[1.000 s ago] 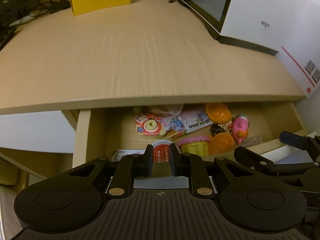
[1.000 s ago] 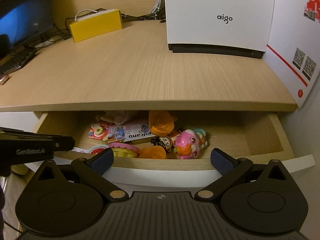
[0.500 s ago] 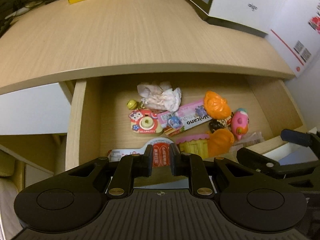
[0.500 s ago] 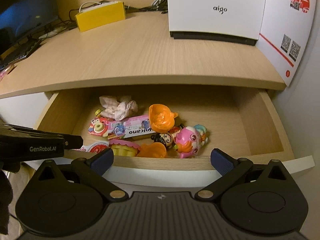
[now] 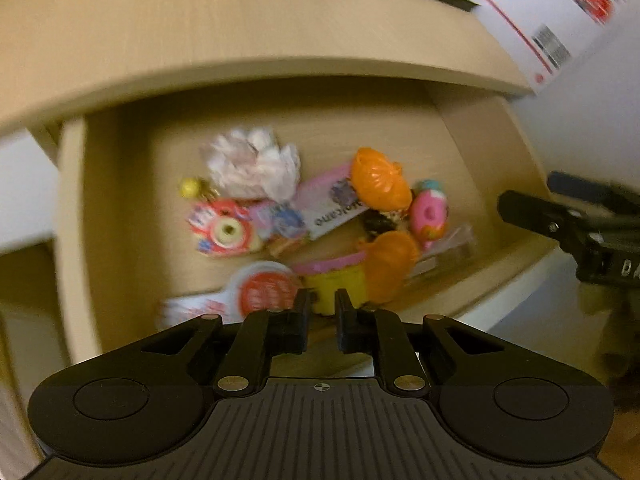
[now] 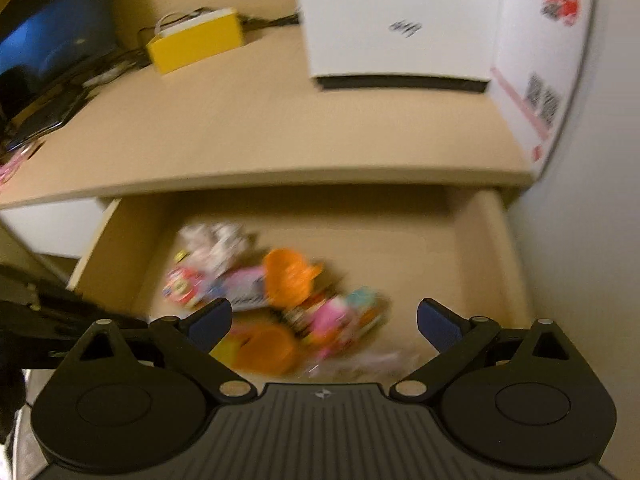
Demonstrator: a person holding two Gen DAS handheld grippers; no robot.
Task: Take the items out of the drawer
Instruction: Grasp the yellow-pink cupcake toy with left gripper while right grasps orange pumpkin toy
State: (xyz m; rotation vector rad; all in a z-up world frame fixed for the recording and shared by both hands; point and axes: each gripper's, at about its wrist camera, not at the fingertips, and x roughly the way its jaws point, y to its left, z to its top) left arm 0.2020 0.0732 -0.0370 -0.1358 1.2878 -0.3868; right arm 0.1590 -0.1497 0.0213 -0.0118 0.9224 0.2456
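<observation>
The open wooden drawer (image 5: 72, 216) holds several small toys. Among them are a crumpled tissue (image 5: 256, 164), an orange shell (image 5: 380, 182), a pink figure (image 5: 428, 214), a red and white round toy (image 5: 224, 232) and a yellow cup with a pink rim (image 5: 336, 284). My left gripper (image 5: 322, 308) points steeply down over the drawer's front edge, above the yellow cup. Its jaws are closing to a narrow gap with nothing between them. My right gripper (image 6: 322, 320) hangs open over the pink figure (image 6: 332, 320) and holds nothing. Both views are blurred.
The desk top (image 6: 280, 128) overhangs the back of the drawer. On it stand a white box (image 6: 400, 20) and a yellow box (image 6: 196, 40), with a dark monitor (image 6: 44, 52) at the left. A wall (image 6: 580, 240) runs close along the drawer's right side.
The left gripper has tipped downward, so more of the drawer's inside shows, and its jaws have narrowed. The right gripper has risen and looks further into the drawer. The toys lie as before.
</observation>
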